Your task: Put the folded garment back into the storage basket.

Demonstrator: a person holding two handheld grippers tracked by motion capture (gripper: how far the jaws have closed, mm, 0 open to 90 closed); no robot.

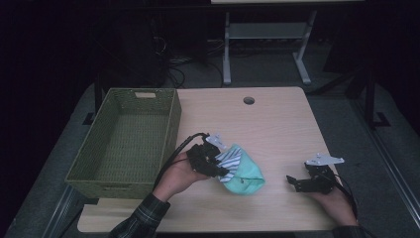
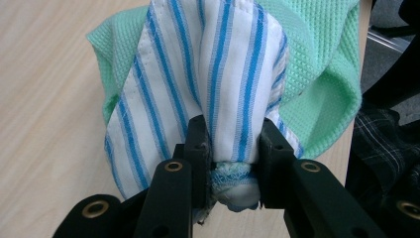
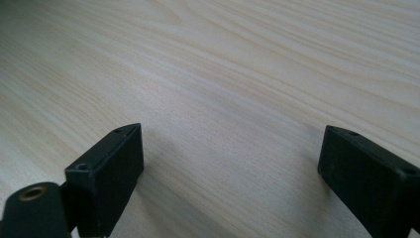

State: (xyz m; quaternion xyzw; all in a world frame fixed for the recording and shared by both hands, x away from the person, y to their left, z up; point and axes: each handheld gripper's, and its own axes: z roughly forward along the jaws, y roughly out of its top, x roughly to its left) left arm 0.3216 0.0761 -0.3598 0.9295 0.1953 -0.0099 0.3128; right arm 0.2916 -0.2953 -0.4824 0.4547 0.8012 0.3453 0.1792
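High view is dim overall: room beyond the table nearly black, tabletop moderately lit from above, pic soft and a bit grainy. Left gripper view bright and sharp on the striped cloth, weave clear; black jaws at bottom slightly soft. Right gripper view evenly lit, wood grain crisp mid-frame, top-left corner darkens, faint shadows under the jaws, no glare
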